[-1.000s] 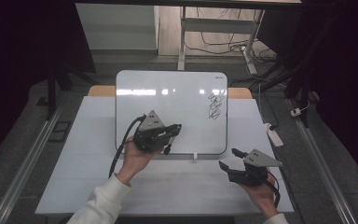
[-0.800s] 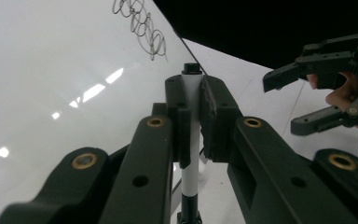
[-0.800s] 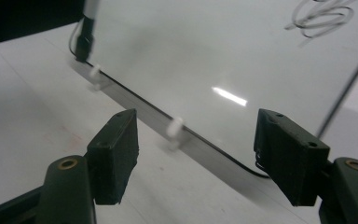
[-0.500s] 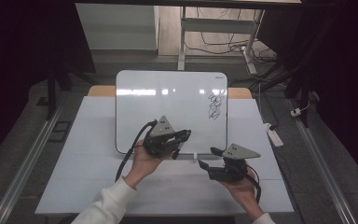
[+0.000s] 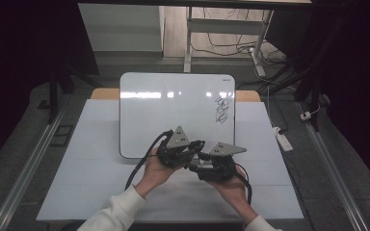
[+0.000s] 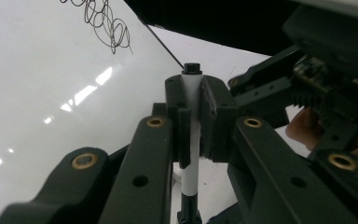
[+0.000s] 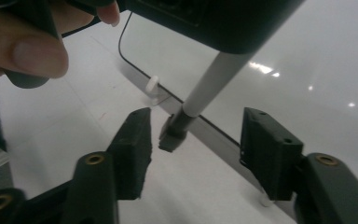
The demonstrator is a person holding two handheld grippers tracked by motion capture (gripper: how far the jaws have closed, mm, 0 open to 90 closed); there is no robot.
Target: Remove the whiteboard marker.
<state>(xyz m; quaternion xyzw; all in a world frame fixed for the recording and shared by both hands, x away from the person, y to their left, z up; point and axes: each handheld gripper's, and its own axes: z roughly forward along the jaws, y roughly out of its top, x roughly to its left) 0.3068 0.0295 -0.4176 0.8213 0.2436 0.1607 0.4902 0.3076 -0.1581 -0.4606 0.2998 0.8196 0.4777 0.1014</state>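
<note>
Left tongs (image 6: 193, 112) clamp a slim white marker pen with black ends (image 6: 192, 91); right tongs (image 7: 193, 140), jaws just closing, straddle its black tip untouched.

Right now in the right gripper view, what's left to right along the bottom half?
Right gripper's left jaw → marker's black cap end, between the jaws, untouched → right jaw; whiteboard behind.

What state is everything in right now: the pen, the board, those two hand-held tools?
White marker pen with black cap: capped, clamped between the left tool's pads.
Left tool: shut on the pen.
Right tool: jaws have just been closing, pads either side of the black cap, not touching it.
White rectangular whiteboard: lying on the table, black scribble near its right edge.
</note>
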